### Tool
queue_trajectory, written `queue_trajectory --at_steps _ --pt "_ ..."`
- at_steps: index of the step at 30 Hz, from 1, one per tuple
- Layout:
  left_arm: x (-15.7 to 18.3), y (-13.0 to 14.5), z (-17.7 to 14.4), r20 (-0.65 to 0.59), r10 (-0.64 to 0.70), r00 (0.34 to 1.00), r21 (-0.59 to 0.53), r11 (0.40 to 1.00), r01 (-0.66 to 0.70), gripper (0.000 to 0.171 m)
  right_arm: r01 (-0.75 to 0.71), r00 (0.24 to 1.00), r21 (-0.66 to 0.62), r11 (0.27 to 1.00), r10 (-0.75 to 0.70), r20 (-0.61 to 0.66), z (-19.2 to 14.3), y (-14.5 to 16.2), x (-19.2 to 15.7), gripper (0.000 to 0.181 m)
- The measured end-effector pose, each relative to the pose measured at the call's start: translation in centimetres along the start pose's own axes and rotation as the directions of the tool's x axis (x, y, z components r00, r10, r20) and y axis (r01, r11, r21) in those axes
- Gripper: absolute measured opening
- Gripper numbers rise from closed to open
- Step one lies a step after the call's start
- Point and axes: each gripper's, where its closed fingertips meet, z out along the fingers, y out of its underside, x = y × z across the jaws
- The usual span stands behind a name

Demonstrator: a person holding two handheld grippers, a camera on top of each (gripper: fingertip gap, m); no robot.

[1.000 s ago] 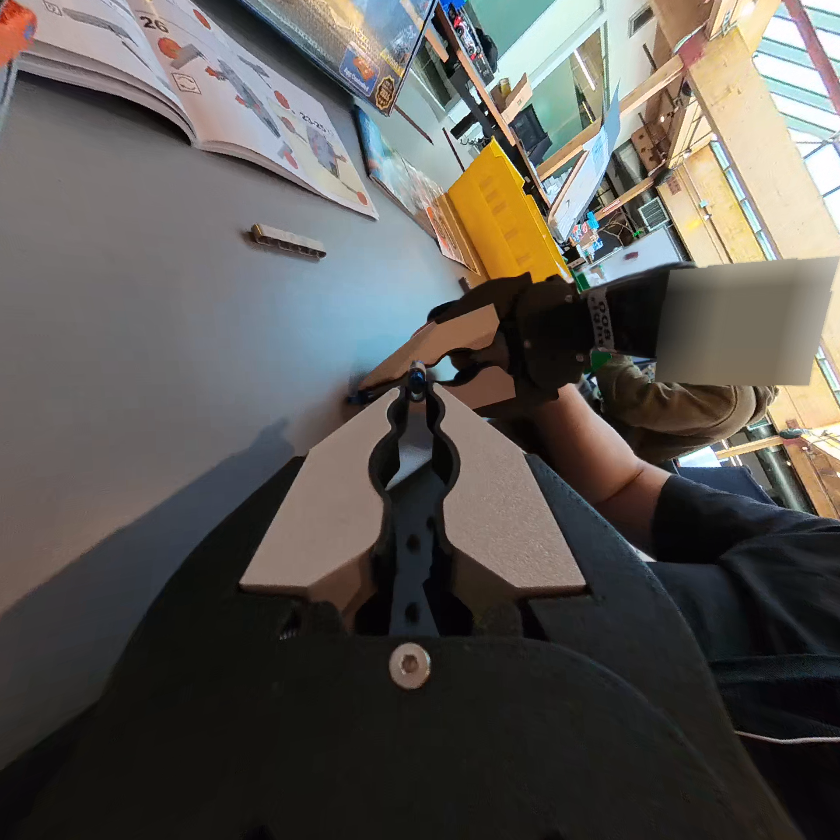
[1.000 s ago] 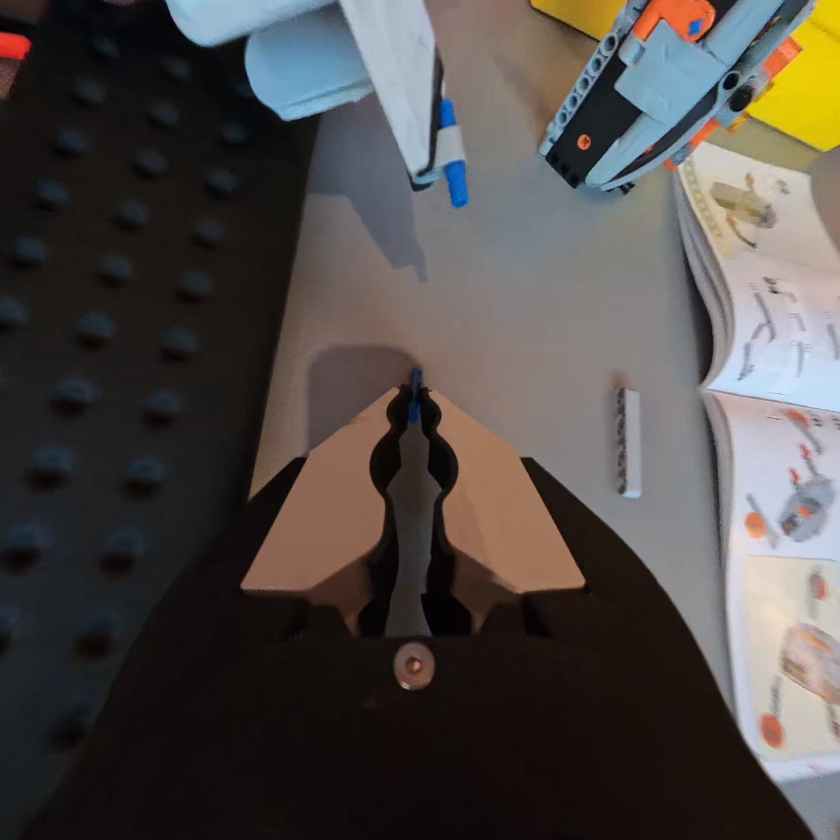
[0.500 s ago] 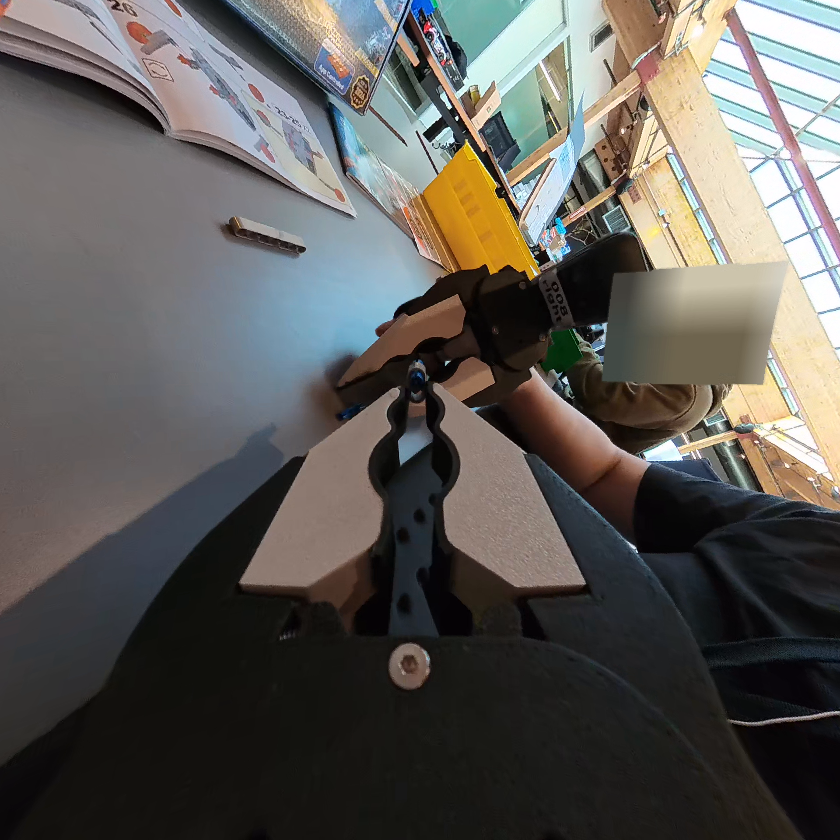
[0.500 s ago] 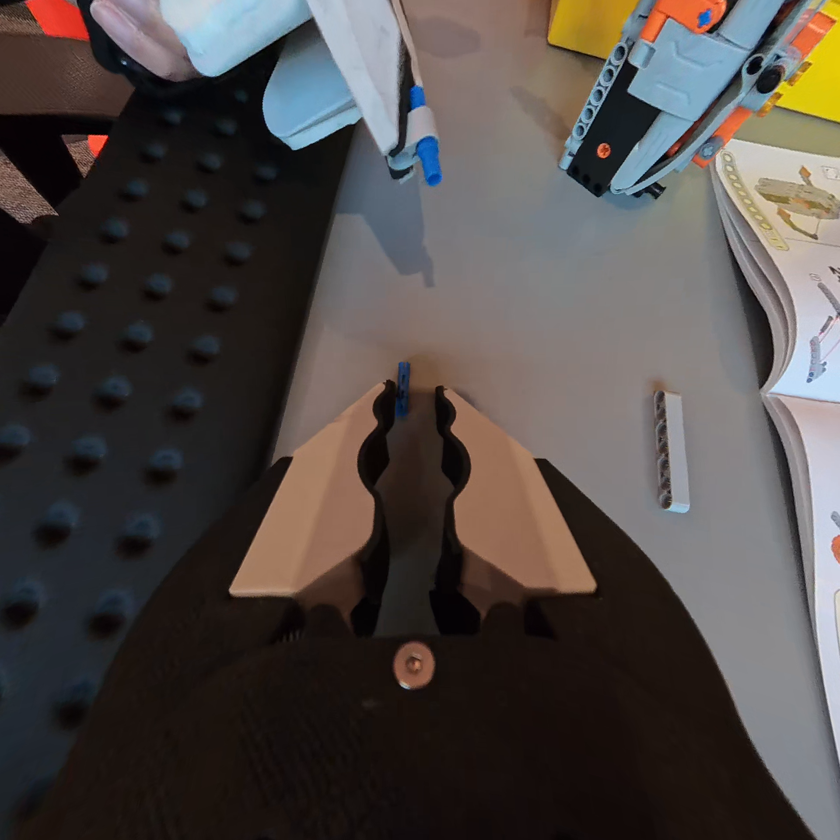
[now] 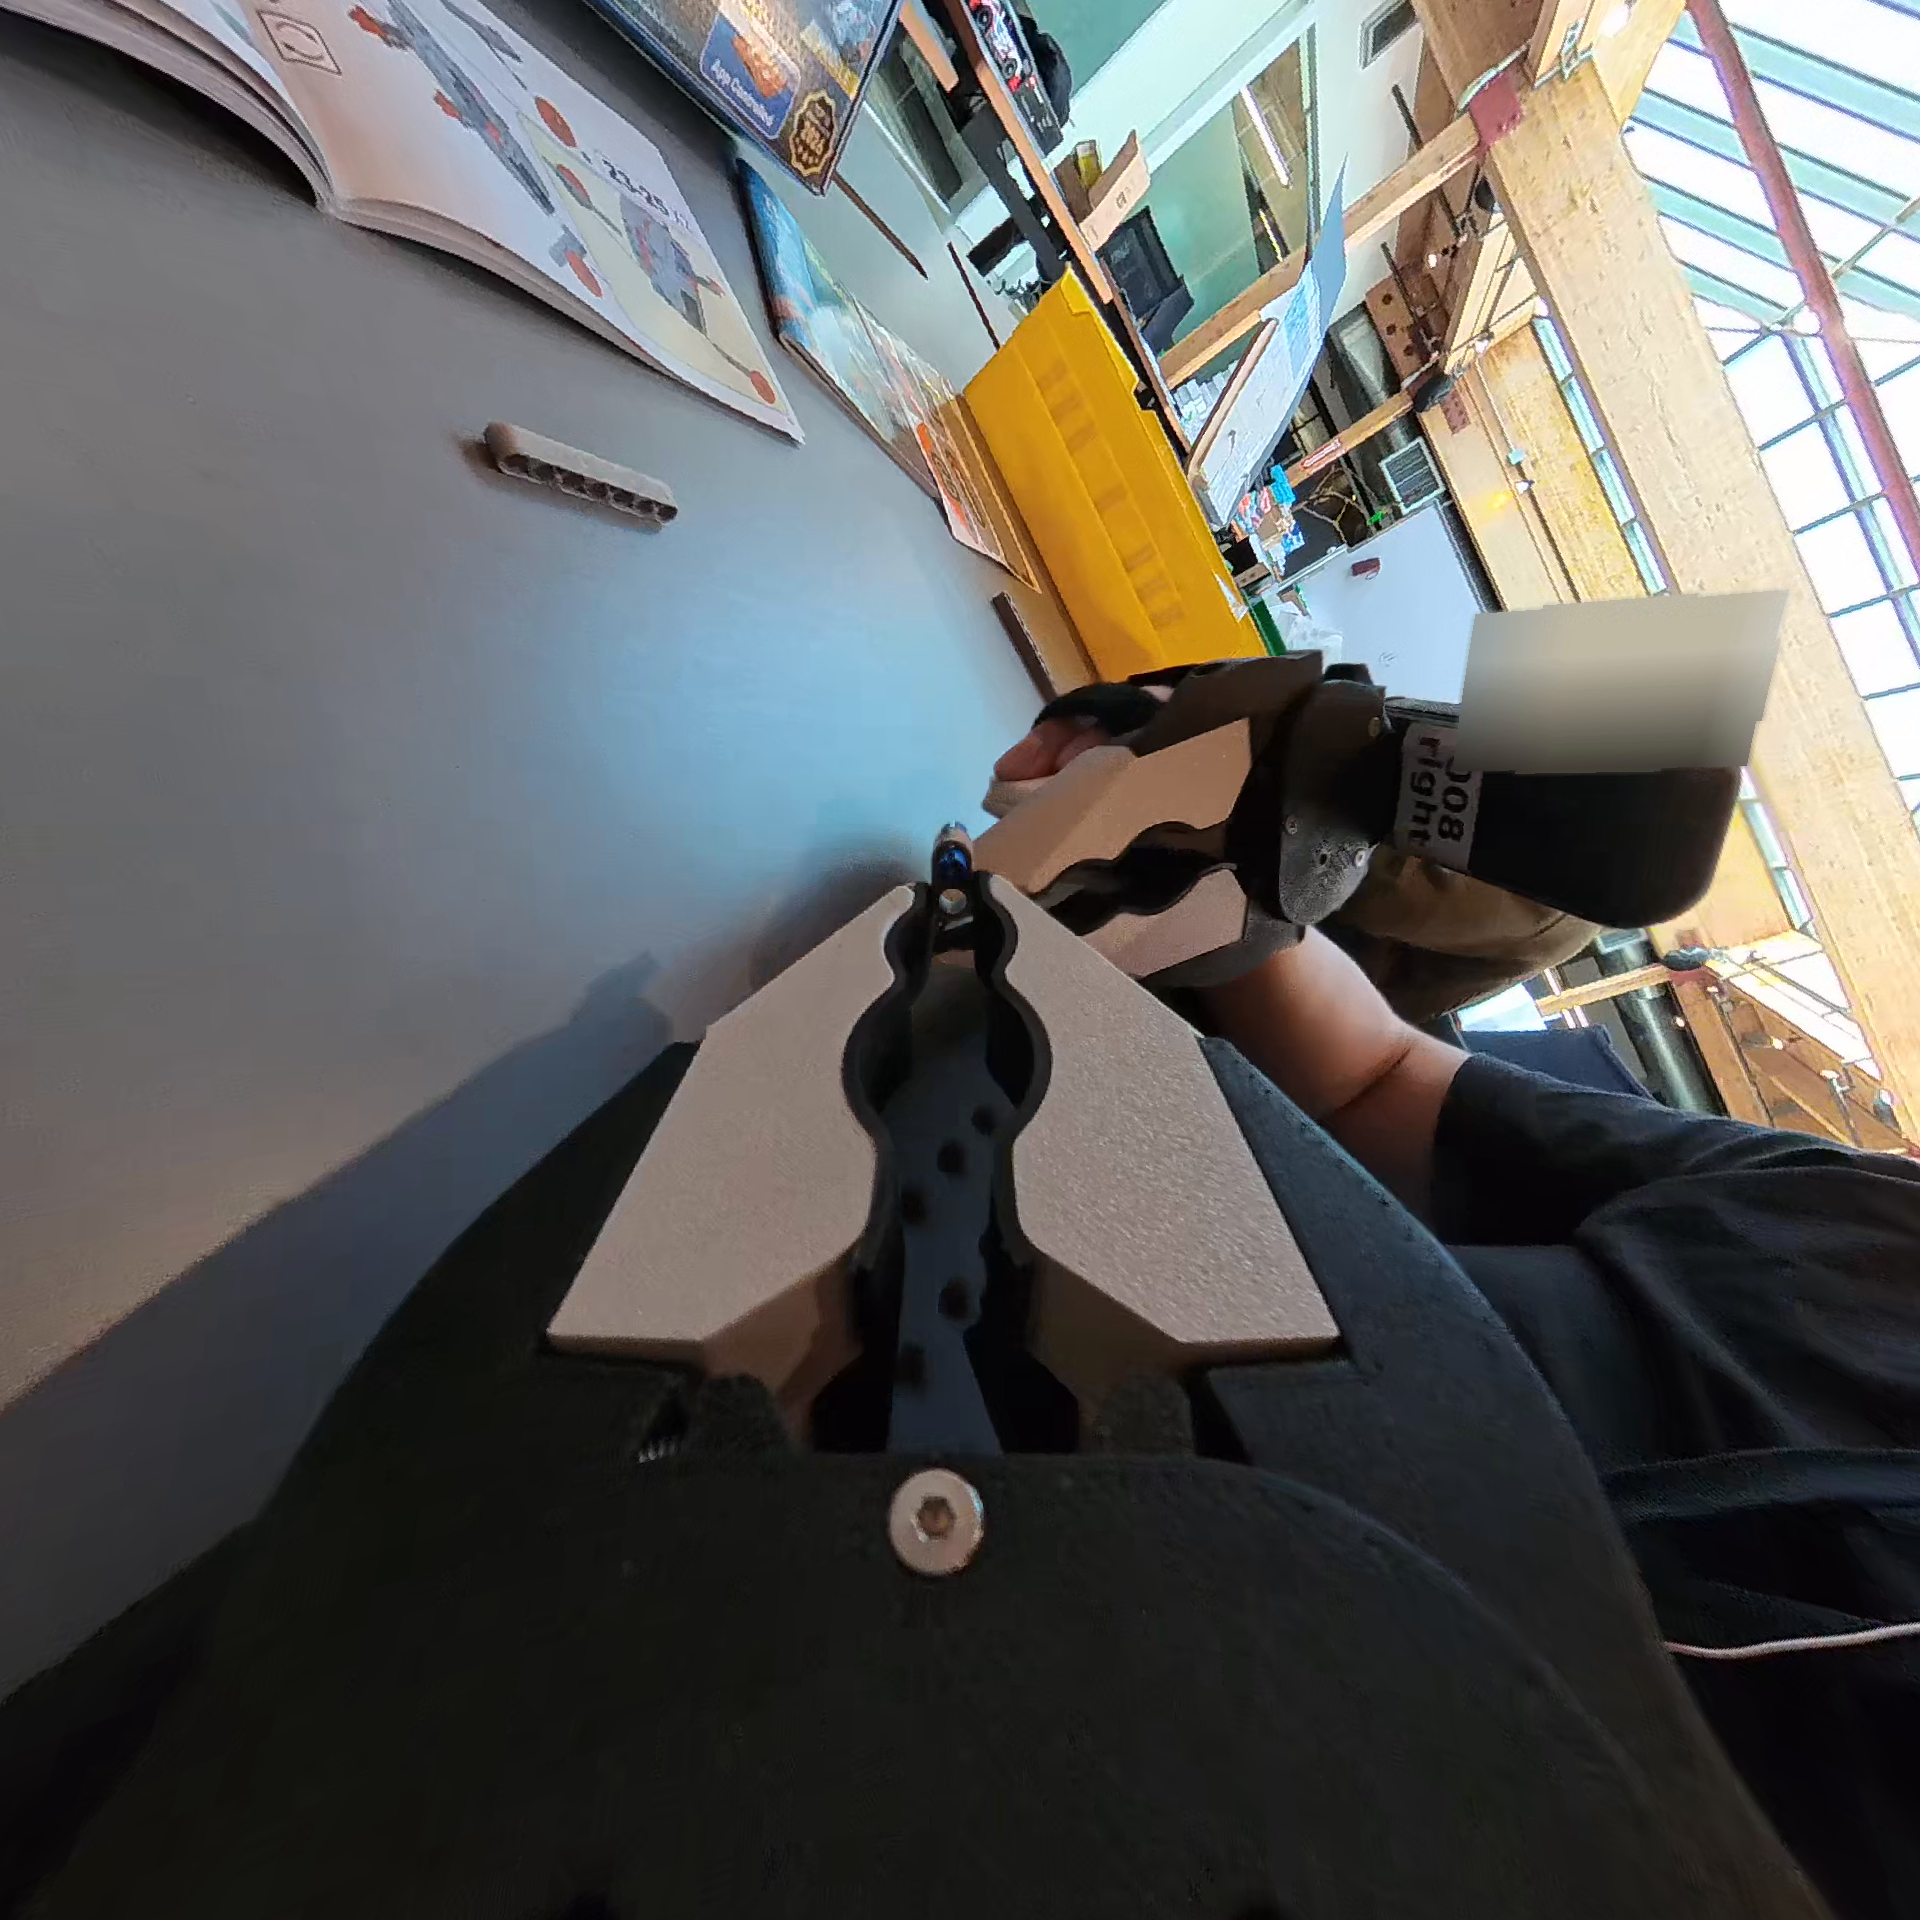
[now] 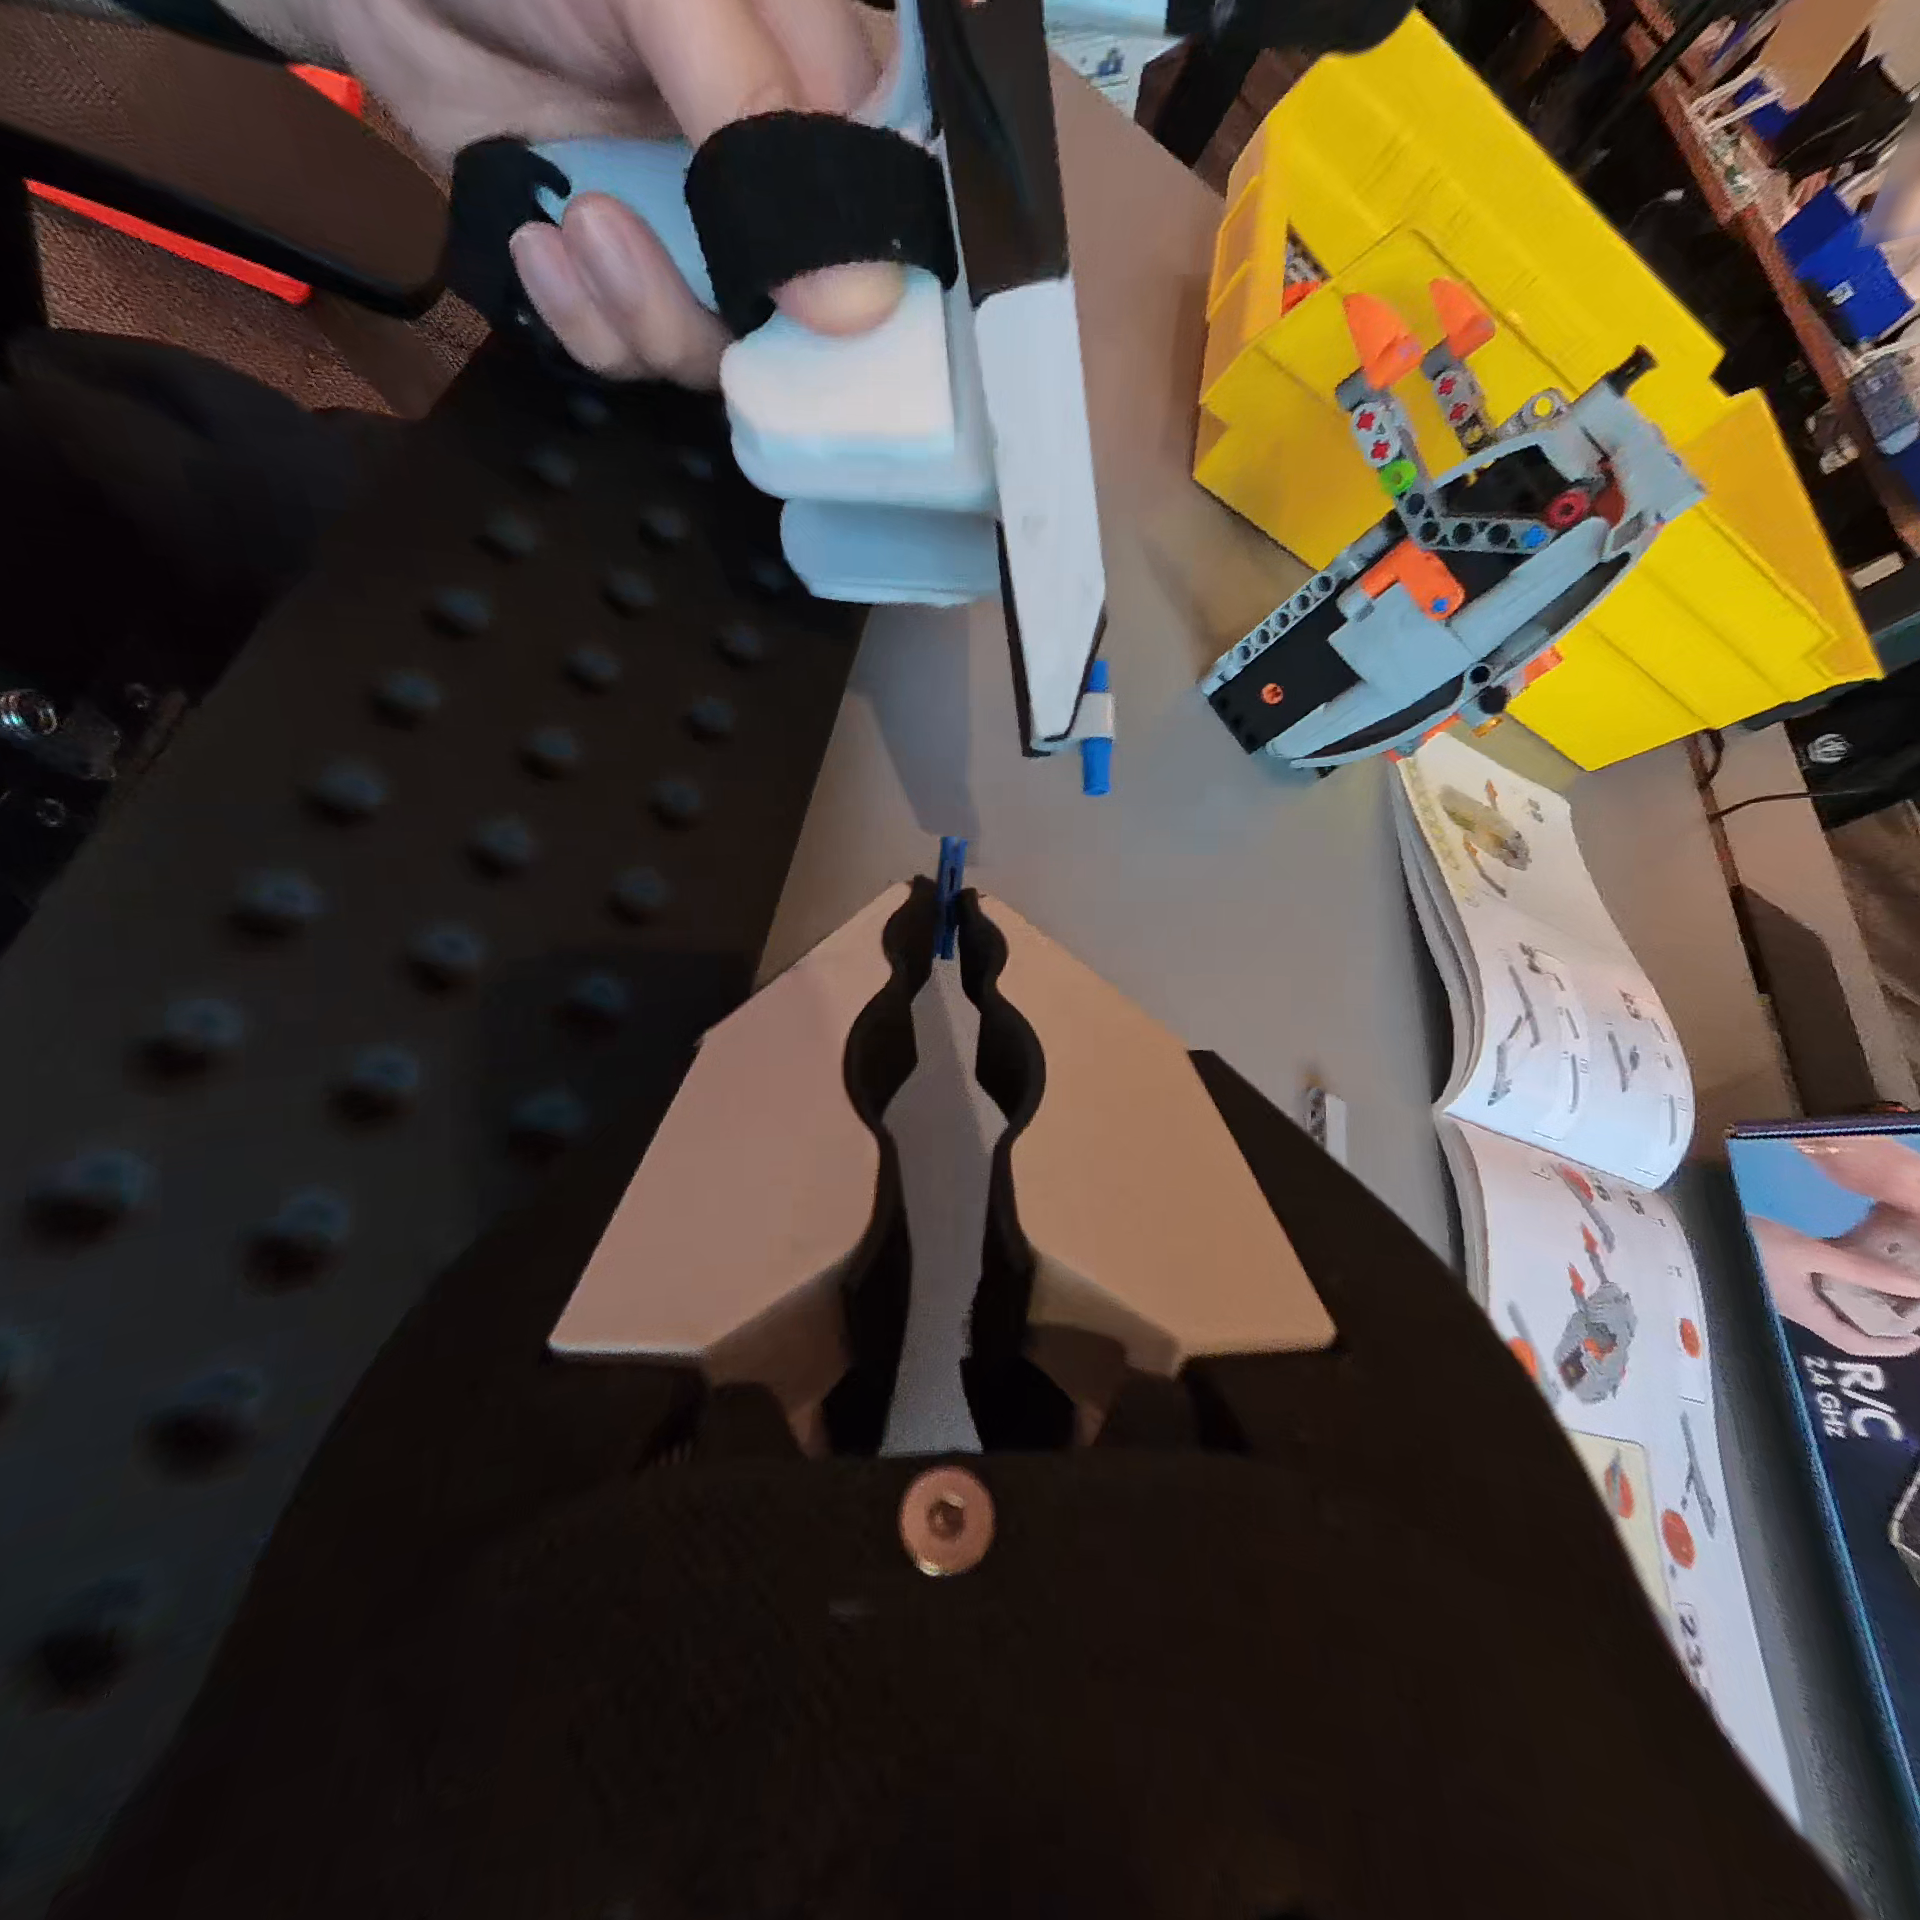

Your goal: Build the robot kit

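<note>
My left gripper (image 5: 948,902) is shut on a small grey connector with a blue pin (image 5: 951,857) through it, held above the grey table (image 5: 416,727). The right wrist view shows it too, with that connector and blue pin (image 6: 1094,719) at its fingertips. My right gripper (image 6: 945,906) is shut on a thin blue pin (image 6: 950,881) that sticks out past its tips, just below and left of the left gripper's piece. In the left wrist view the right gripper (image 5: 1132,821) lies close behind my left fingertips, with its own tips hidden.
A grey holed beam (image 5: 582,483) lies loose on the table beside an open instruction booklet (image 6: 1538,1039). A grey, black and orange brick model (image 6: 1455,582) stands against yellow bins (image 6: 1455,260). A black studded mat (image 6: 416,831) lies left and a dark box (image 6: 1849,1351) right. Left and right tips are no more than a few centimetres apart.
My right gripper opened around the thin blue pin on the table half a second ago, then shut on it again and lifted toward the left gripper. The left gripper kept its grip.
</note>
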Motion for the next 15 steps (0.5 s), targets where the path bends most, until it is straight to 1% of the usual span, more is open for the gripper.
queue_trajectory --at_steps 2,4,8,10,12,15 --pt "0.2 0.1 0.1 -0.018 -0.016 1.000 0.004 1.000 0.016 0.005 -0.004 1.000 -0.009 1.000 0.004 -0.006 -0.1 0.1 0.0 0.003" --pt "0.3 0.2 0.0 -0.027 -0.031 0.999 0.008 0.999 0.031 0.005 -0.001 0.999 0.007 1.000 0.001 -0.039 -0.2 -0.1 0.4 0.002" --pt "0.3 0.3 0.0 -0.020 -0.042 0.999 0.013 0.999 0.043 0.005 -0.034 0.998 0.032 0.999 0.036 -0.051 -0.4 -0.7 0.7 0.002" --pt "0.3 0.3 0.1 -0.022 -0.055 0.998 0.022 0.998 0.055 0.005 -0.017 0.997 0.040 0.999 0.020 -0.074 -0.7 -1.1 1.0 0.002" --pt "0.5 0.2 0.1 -0.045 -0.077 0.996 0.034 0.996 0.079 0.005 -0.003 0.994 0.047 0.999 0.008 -0.111 -1.0 -1.4 1.5 0.002" --pt "0.9 -0.2 0.1 -0.098 -0.119 0.988 0.059 0.990 0.125 0.005 -0.014 0.992 0.066 0.998 0.022 -0.123 -1.1 -1.7 1.7 0.002"
